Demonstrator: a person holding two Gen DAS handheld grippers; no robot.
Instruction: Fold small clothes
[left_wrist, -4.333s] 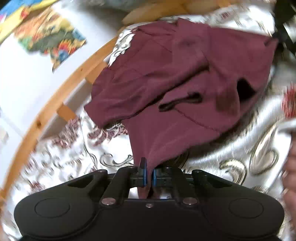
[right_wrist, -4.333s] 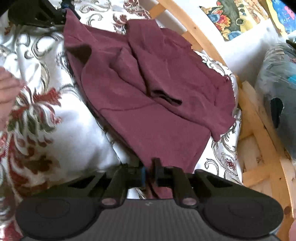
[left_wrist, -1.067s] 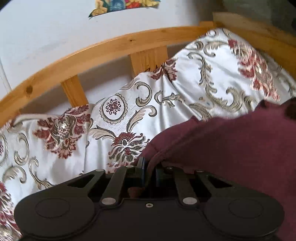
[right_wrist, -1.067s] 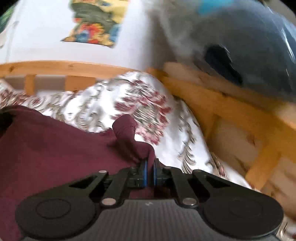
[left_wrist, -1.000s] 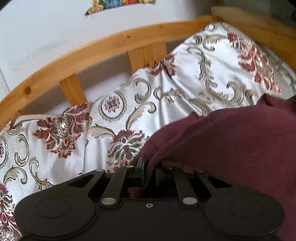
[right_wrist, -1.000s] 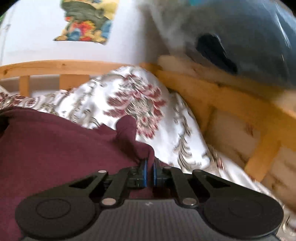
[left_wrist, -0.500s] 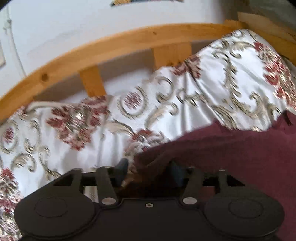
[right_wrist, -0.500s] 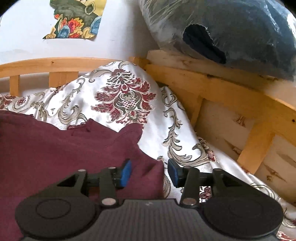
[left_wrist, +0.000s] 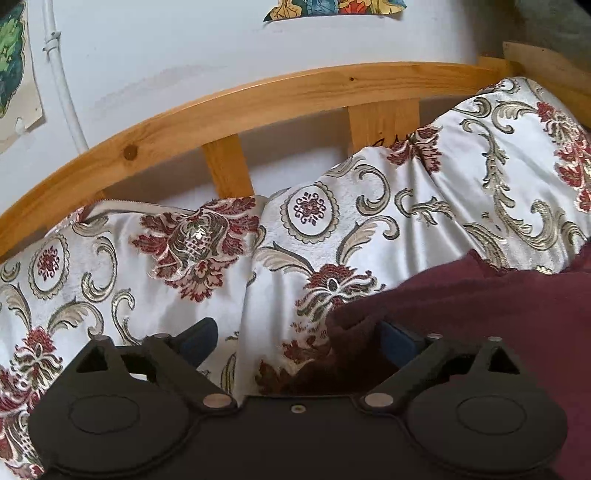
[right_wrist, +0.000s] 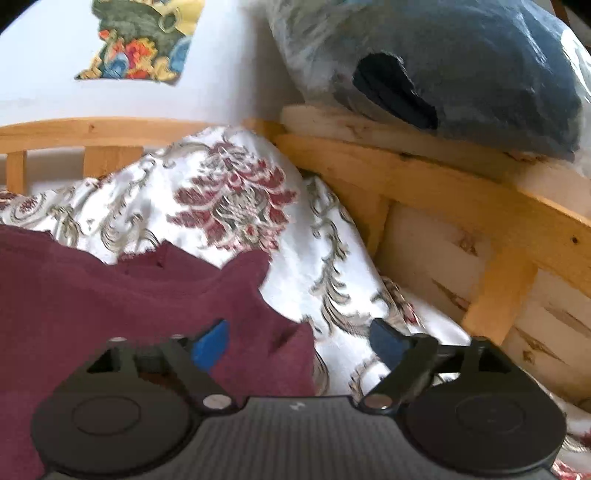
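Left wrist view: left gripper (left_wrist: 299, 341) low over the bed, jaws spread wide, nothing clamped. Blue pads (left_wrist: 199, 338) visible on both sides. A corner of the maroon garment (left_wrist: 480, 306) lies between the jaws, nearer the right-hand pad, which it partly covers; whether cloth touches that pad cannot be told. Rest of the garment fills the lower right of the view, flat on the bedspread (left_wrist: 351, 221). Bedspread is white satin with red flowers and grey-gold scrolls, creased in a vertical fold ahead of the gripper. Beyond it, a curved wooden rail (left_wrist: 258, 107) with upright slats, then a white wall with a poster (left_wrist: 332, 7) at the top edge and a pipe (left_wrist: 62, 77) at left.

Right wrist view: right gripper (right_wrist: 299, 343) also low over the bed, jaws wide apart, holding nothing. Garment (right_wrist: 110, 295) occupies the lower left; its right corner lies between the jaws, loose, overlapping the left pad's side. Right pad (right_wrist: 386, 341) sits over bare bedspread (right_wrist: 229, 206). Garment's upper edge is uneven, with two small peaks. View is slightly blurred. Rail (right_wrist: 424, 184) runs behind and along the right side. A dark blue bundle in clear plastic (right_wrist: 461, 66) rests on top of the rail at upper right. Poster (right_wrist: 140, 40) on the wall, upper left.
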